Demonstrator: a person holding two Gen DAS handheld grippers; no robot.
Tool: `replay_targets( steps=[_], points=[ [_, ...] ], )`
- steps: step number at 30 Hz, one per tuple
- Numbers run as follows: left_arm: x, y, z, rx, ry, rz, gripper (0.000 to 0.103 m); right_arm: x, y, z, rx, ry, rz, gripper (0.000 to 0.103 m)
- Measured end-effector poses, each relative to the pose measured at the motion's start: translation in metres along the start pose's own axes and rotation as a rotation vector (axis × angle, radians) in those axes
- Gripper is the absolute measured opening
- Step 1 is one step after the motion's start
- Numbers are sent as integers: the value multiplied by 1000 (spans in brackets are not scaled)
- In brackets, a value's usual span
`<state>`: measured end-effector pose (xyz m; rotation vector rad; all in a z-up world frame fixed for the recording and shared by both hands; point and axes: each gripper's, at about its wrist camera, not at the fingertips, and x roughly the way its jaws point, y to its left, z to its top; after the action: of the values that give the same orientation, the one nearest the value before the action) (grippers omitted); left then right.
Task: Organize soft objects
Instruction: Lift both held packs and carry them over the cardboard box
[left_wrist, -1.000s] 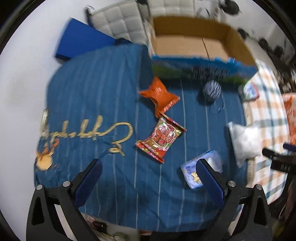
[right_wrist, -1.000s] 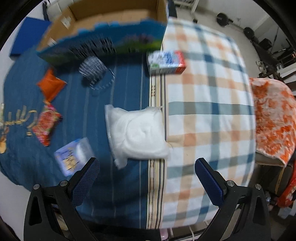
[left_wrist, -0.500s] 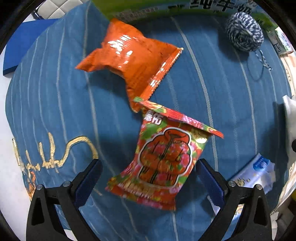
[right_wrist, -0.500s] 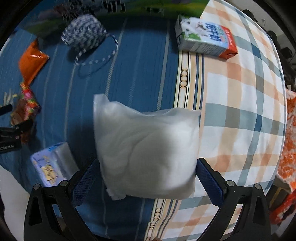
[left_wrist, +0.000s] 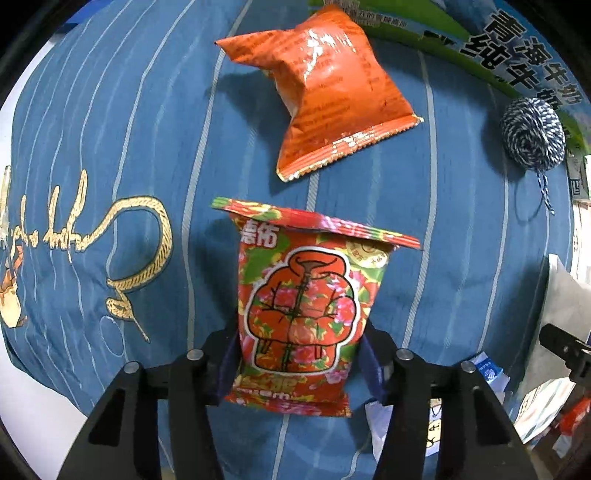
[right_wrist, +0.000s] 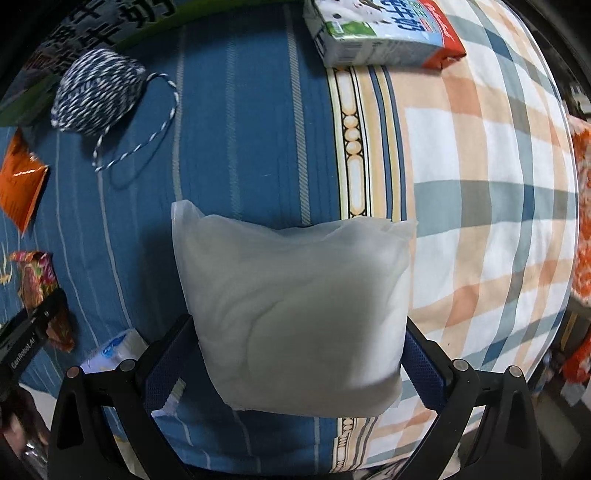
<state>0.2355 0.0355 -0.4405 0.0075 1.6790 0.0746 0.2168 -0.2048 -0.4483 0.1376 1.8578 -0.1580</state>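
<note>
My left gripper (left_wrist: 297, 363) is shut on the lower half of a red flowered snack bag (left_wrist: 306, 306), which lies on the blue striped cloth (left_wrist: 129, 122). An orange snack bag (left_wrist: 328, 85) lies just beyond it. My right gripper (right_wrist: 295, 363) is shut on a white soft bag of stuffing (right_wrist: 295, 310), its pads pressing both sides. A blue-and-white yarn ball (right_wrist: 96, 94) with a loose strand lies at the far left; it also shows in the left wrist view (left_wrist: 533, 134).
A milk carton (right_wrist: 380, 33) lies at the top on the checked cloth (right_wrist: 491, 192). A green and blue printed box wall (left_wrist: 517, 55) stands behind the bags. A small tissue pack (right_wrist: 114, 349) lies by my right gripper's left finger.
Both grippers came down and closed: the left onto the flowered snack bag, the right onto the white stuffing bag. Both were open and apart from them before.
</note>
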Motion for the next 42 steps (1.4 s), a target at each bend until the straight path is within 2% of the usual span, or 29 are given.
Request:
replay_targets(
  steps=[5,8,11,18,21,25,26,31,36,39,42],
  points=[
    [6,10,12,4,10,-31,55,-3,-2,17,22,12,-18,103],
    [11,21,31,14,11,-36,53,14,0,21,55,27,0,103],
    [11,19,32,30,-4,-29,48,30,3,20,84,54,26,102],
    [-5,-7,18,55,-50,17,43,33,10,21,77,23,40,83],
    [-10,-16,12,77,-72,53,43,27,11,14,67,-7,28,79],
    [-21,-23,3,87,-91,58,43,24,10,9,65,-32,28,74],
    [-29,-21,-2,88,-99,58,42,14,7,-2,63,-37,28,73],
    [-67,-27,-11,99,-162,31,42,-4,8,-21,41,-75,60,72],
    [-113,-23,-35,129,-235,-12,42,-31,20,-40,24,-139,108,71],
    [-142,-26,-40,151,-281,-41,42,-66,18,-57,11,-188,136,71],
    [-163,-28,-45,174,-327,-68,42,-93,25,-60,6,-239,162,70]
  ],
)
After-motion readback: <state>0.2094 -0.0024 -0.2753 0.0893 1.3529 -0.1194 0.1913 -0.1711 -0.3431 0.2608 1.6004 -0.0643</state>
